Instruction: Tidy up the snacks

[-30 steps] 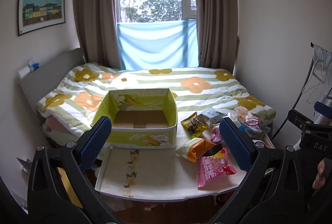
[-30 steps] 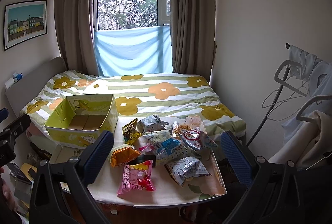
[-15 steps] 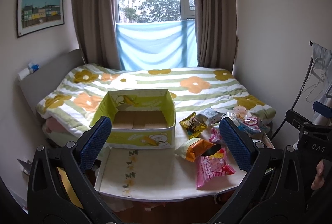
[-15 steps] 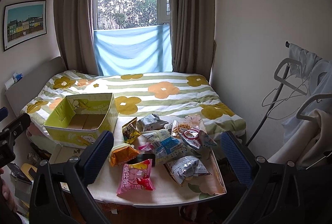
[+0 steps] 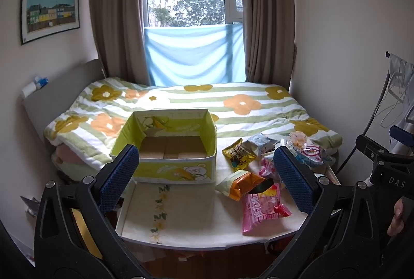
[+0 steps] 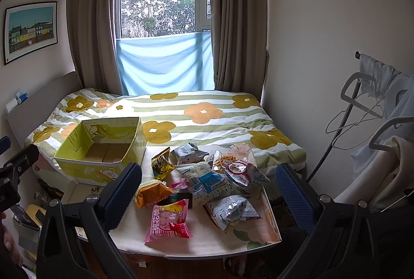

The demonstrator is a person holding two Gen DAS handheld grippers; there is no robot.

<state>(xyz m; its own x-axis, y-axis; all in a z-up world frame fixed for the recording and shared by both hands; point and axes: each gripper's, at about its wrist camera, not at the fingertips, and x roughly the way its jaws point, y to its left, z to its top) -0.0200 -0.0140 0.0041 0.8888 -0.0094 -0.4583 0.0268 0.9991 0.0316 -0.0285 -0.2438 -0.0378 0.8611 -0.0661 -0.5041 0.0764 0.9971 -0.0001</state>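
Observation:
An empty yellow-green cardboard box [image 5: 170, 149] [image 6: 103, 147] stands at the far left of a small white table [image 5: 186, 214] [image 6: 207, 240]. Several snack packets lie in a heap to its right: a pink packet [image 5: 258, 209] [image 6: 168, 220] nearest, an orange one [image 5: 240, 184] [image 6: 152, 193], a yellow one [image 5: 236, 153] [image 6: 160, 162], and silver and blue ones [image 6: 230, 209] further right. My left gripper [image 5: 204, 180] hangs open above the table's near edge, holding nothing. Over the snack heap, my right gripper [image 6: 207, 191] is open and holds nothing too.
A bed with a flowered, striped quilt [image 5: 207, 103] lies behind the table, under a curtained window. Clothes hangers and garments [image 6: 375, 123] hang at the right. The other gripper and a hand [image 5: 396, 217] show at the right edge of the left wrist view.
Both views have shifted only slightly; the snacks and the box lie where they were, and both grippers stay open.

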